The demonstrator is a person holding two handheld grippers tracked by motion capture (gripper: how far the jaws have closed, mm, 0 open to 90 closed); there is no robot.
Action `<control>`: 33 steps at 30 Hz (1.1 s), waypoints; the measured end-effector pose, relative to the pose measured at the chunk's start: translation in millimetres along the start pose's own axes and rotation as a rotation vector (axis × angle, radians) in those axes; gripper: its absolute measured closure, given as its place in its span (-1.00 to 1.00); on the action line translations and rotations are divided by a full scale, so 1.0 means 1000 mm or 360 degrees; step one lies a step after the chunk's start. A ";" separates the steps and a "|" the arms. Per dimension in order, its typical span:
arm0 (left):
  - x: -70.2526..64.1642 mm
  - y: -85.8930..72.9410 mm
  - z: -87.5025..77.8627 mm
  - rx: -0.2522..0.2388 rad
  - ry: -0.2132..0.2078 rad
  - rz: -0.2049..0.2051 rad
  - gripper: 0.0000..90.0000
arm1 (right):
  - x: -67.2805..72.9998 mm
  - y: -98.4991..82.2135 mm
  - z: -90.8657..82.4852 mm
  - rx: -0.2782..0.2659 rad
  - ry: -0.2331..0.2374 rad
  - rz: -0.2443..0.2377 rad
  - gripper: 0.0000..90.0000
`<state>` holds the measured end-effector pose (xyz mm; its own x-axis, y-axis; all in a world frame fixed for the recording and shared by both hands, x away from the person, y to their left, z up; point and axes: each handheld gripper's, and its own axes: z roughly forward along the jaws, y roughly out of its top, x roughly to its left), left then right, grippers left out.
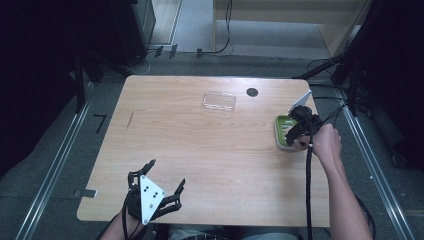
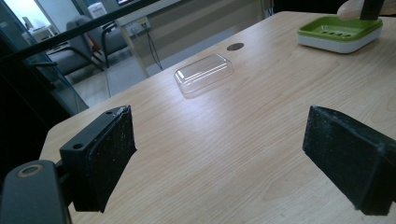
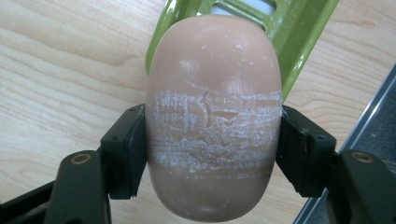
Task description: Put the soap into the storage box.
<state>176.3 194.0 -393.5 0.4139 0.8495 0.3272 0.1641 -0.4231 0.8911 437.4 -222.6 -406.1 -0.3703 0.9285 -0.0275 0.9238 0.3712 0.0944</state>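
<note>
The right gripper point(image 3: 212, 140) is clamping its jaws on a tan soap bar point(image 3: 214, 116) above the green soap dish point(image 1: 284, 131) at the surface's right edge; the left gripper point(image 1: 165, 180) is resting with jaws apart.

In the high view the tabletop point(image 1: 200, 150) lies bare across its middle and left, open for passing. A clear lid point(image 1: 219, 101) sits at upper centre, near a dark hole point(image 1: 252, 92). At right the green soap dish point(image 1: 284, 131) and the right tool point(image 1: 298, 131) gripping soap point(image 3: 212, 116) crowd the edge. The left tool point(image 1: 165, 176), jaws apart, stands at lower left; whether the soap clears the dish is hard to tell.
</note>
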 end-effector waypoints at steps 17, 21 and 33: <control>0.001 0.000 0.000 -0.0001 0.0004 -0.0006 -0.78 | -0.005 0.019 0.001 -0.0061 -0.0001 0.0072 -0.26; 0.000 0.000 0.000 0.0000 0.0003 -0.0005 -0.78 | -0.008 0.021 0.003 -0.0062 0.0002 0.0090 -0.26; 0.000 0.000 0.000 0.0004 0.0001 0.0001 -0.78 | -0.014 0.030 0.007 -0.0091 0.0027 0.0145 -0.26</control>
<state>176.3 194.6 -393.7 0.4133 0.8495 0.3280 0.1662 -0.4245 0.8901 470.8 -224.1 -409.4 -0.2872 0.9579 0.0005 0.9467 0.2837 0.1525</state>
